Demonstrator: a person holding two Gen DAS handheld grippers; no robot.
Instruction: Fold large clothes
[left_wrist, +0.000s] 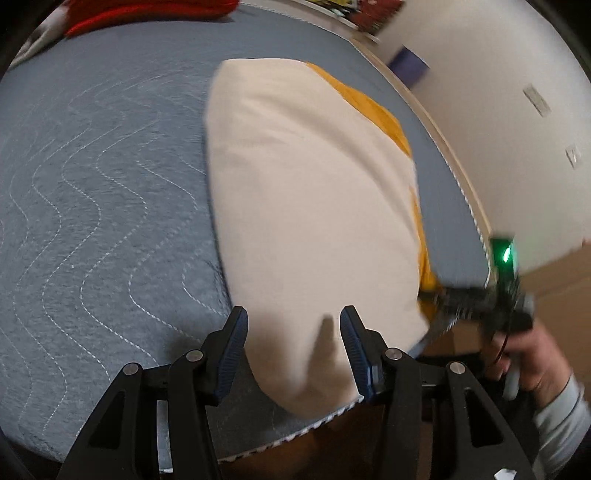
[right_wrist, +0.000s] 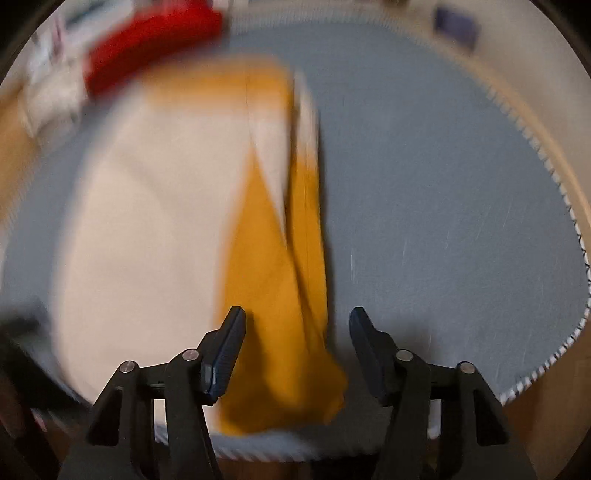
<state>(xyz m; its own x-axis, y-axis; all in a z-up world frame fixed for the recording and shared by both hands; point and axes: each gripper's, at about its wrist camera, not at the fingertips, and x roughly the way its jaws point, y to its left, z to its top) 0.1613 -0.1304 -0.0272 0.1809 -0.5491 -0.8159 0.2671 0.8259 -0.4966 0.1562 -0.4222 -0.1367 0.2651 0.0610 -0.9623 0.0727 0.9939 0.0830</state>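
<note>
Both grippers, left (left_wrist: 293, 345) and right (right_wrist: 297, 349), are hovering released over the garment's (left_wrist: 314, 206) near edge, lying partly folded on the bed (left_wrist: 103, 184), more folds seemingly remaining.

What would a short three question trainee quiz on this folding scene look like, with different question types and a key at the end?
1. True or false: the left gripper is shut on the garment.
2. Multiple choice: what colour is the part of the garment that lies between the right gripper's fingers? A) red B) mustard yellow C) blue
3. Short answer: what does the garment lie on?

Key
1. False. Its jaws stand open, with the cream near edge of the garment between them.
2. B. The mustard part runs down between the open fingers.
3. A grey quilted blanket.
</note>
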